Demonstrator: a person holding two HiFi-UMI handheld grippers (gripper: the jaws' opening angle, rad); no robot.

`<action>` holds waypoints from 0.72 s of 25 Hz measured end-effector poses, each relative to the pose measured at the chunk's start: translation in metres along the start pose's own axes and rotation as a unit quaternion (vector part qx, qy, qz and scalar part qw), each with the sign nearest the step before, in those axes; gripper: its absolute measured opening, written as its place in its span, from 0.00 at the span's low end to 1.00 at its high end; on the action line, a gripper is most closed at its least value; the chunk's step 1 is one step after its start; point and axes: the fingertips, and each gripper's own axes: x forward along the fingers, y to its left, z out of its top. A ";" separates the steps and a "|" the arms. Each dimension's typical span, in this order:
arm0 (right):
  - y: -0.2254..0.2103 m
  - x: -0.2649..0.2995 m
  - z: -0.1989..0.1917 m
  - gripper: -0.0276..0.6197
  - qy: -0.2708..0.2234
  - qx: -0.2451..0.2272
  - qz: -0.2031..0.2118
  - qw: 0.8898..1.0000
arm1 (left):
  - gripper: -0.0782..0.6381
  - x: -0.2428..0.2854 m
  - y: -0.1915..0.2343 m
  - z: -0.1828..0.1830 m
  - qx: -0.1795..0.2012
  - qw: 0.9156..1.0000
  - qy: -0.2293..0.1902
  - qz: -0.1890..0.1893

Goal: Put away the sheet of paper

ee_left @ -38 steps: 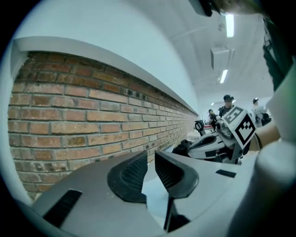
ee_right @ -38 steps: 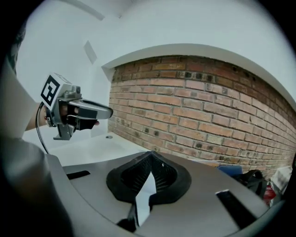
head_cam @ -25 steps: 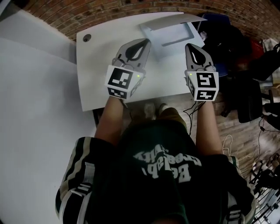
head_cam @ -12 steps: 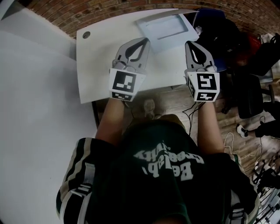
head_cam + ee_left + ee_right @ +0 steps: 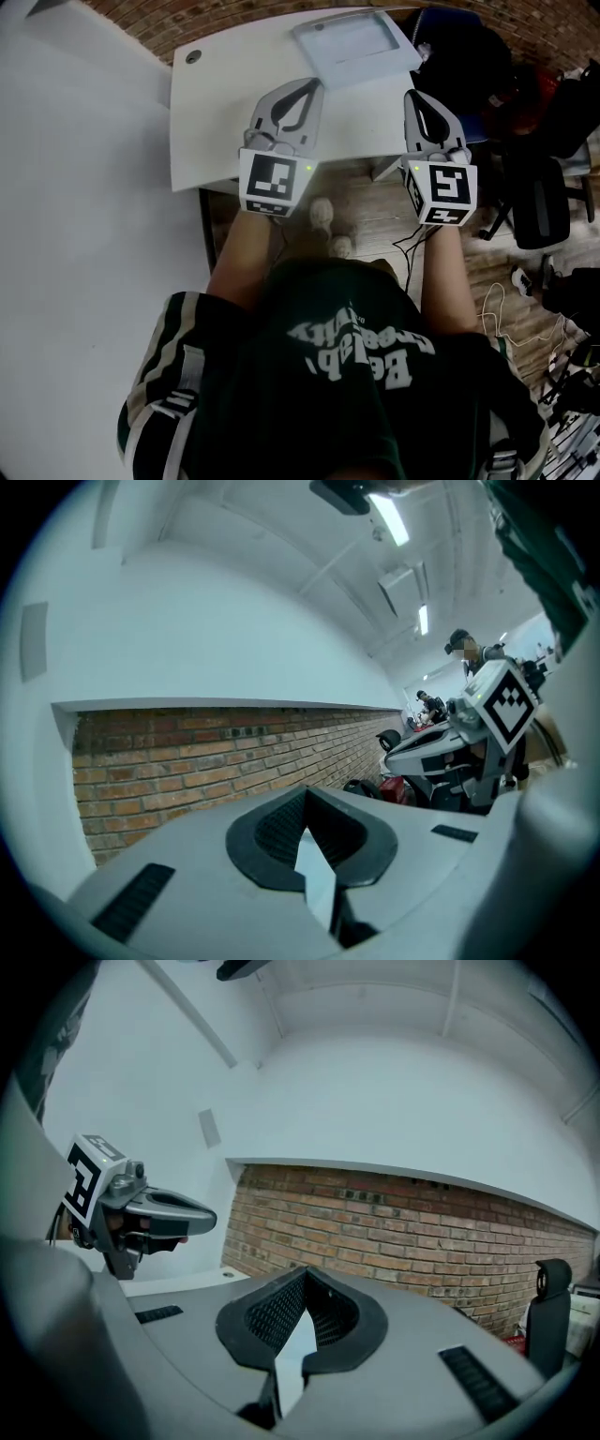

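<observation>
And we've got a pull-back: against the earlier frame, the bench [image 5: 225,103] has slid up the head view. The two grippers, which were out over its top, now sit back at its near edge. More wooden floor [image 5: 366,197] shows below them, and the person's shoes [image 5: 323,217] are in plain sight.

The left gripper [image 5: 302,94] hangs over the bench's front margin, with its fingers [image 5: 272,832] clenched and nothing pinched between them. The right gripper [image 5: 419,101] is level with it and well apart from it, at the bench's near right corner. Its fingers [image 5: 267,1321] are also closed on nothing. Both gripper views tip up at brick wall and ceiling, not down at the work.

Now, the paper. At the far end of the bench sits a shallow tray [image 5: 306,39], and the sheet of paper [image 5: 356,39] looks to be lying flat inside it. It is pale on pale, though, so the sheet's edges are hard to make out. Neither gripper is anywhere near it.

My read is that the putting-away is done, or as good as done, and this is the retreat. If so, the next move asks very little: keep both grippers clear of the tray and bring them to rest. If the sheet turns out to be overhanging the rim, one gripper would have to go back across the bench and nudge it square.
</observation>
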 end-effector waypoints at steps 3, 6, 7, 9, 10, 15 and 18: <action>-0.003 -0.015 0.006 0.03 -0.014 0.002 -0.007 1.000 | 0.11 -0.009 -0.008 0.004 0.003 1.000 -0.003 0.007; -0.002 -0.025 0.009 0.03 -0.020 -0.003 -0.010 1.000 | 0.11 -0.014 -0.013 0.006 0.004 1.000 -0.007 0.008; -0.001 -0.027 0.010 0.03 -0.021 -0.005 -0.011 1.000 | 0.11 -0.014 -0.014 0.007 0.005 1.000 -0.008 0.009; -0.001 -0.030 0.012 0.03 -0.023 -0.009 -0.012 1.000 | 0.11 -0.015 -0.015 0.010 0.007 1.000 -0.011 0.009; 0.000 -0.031 0.013 0.03 -0.024 -0.013 -0.012 1.000 | 0.11 -0.016 -0.015 0.012 0.007 1.000 -0.013 0.010; 0.003 -0.037 0.017 0.03 -0.031 -0.022 -0.008 0.999 | 0.11 -0.020 -0.019 0.017 0.010 1.000 -0.018 0.013; 0.005 -0.038 0.019 0.03 -0.033 -0.026 -0.005 0.999 | 0.11 -0.024 -0.020 0.019 0.014 1.000 -0.018 0.014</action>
